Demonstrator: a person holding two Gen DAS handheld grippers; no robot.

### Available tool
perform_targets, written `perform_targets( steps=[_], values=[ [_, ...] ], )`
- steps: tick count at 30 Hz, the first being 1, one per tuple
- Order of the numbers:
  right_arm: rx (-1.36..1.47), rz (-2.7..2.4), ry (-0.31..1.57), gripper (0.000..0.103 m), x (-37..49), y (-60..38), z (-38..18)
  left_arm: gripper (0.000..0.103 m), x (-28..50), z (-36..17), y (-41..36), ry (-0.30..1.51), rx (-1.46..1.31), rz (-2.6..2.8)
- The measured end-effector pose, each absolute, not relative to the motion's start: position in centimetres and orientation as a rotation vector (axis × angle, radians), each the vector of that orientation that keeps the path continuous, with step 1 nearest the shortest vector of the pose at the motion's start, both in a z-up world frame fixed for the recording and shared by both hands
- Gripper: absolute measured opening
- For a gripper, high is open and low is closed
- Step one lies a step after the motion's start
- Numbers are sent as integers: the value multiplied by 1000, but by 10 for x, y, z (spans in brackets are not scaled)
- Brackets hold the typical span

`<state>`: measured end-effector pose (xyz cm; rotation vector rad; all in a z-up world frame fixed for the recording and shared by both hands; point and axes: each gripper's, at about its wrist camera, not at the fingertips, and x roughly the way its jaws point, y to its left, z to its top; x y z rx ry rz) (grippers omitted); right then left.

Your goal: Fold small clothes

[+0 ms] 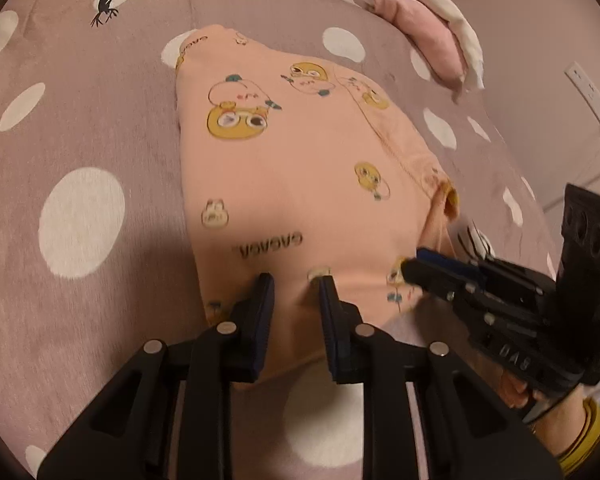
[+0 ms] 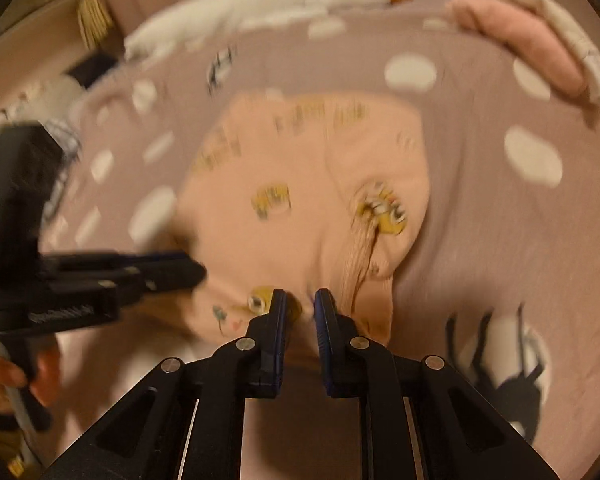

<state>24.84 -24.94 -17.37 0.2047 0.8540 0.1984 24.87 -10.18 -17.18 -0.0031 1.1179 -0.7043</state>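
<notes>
Fingers (image 1: 265, 292) of both grippers slightly spread over peach garment (image 1: 300, 160), dotted bedspread (image 1: 79, 140) beneath

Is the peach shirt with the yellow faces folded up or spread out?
Folded. The peach shirt is a compact bundle, its sleeve cuff tucked on top.

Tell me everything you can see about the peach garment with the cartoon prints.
The peach garment looks like soft knit cotton, printed with yellow cartoon faces and the word "GAGAGA". It lies partly folded on the mauve polka-dot sheet, a ribbed cuff showing at one side. The left hand-held gripper and right hand-held gripper both meet its near edge, jaws slightly apart; whether they pinch fabric is unclear.
</notes>
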Motion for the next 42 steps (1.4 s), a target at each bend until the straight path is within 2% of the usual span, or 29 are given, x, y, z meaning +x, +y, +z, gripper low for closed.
perform_targets(
  steps=[5, 7, 8, 9, 10, 11, 12, 18, 21, 28, 42],
  values=[
    [245, 233, 882, 17, 241, -256, -168, 24, 234, -169, -85, 1121, 9, -718],
    [272, 252, 877, 18, 234, -261, -164, 28, 230, -166, -76, 1126, -17, -714],
    [292, 260, 869, 20, 230, -263, -161, 37, 228, -164, -72, 1127, -33, -713],
    [312, 262, 861, 27, 223, -264, -160, 53, 226, -162, -67, 1125, -46, -705],
    [331, 258, 853, 33, 220, -268, -159, 61, 225, -161, -64, 1120, -51, -690],
    [355, 251, 840, 43, 216, -272, -157, 69, 226, -160, -61, 1113, -55, -677],
    [368, 247, 832, 46, 215, -274, -158, 69, 227, -159, -57, 1107, -63, -666],
    [506, 215, 811, 47, 214, -301, -163, 69, 242, -163, -46, 1143, -156, -635],
    [589, 220, 792, 52, 214, -316, -166, 69, 247, -164, -47, 1148, -182, -625],
    [697, 212, 756, 52, 227, -335, -165, 69, 254, -159, -54, 1133, -181, -619],
    [691, 210, 774, 52, 248, -334, -167, 69, 262, -159, -62, 1130, -168, -622]
  ],
)
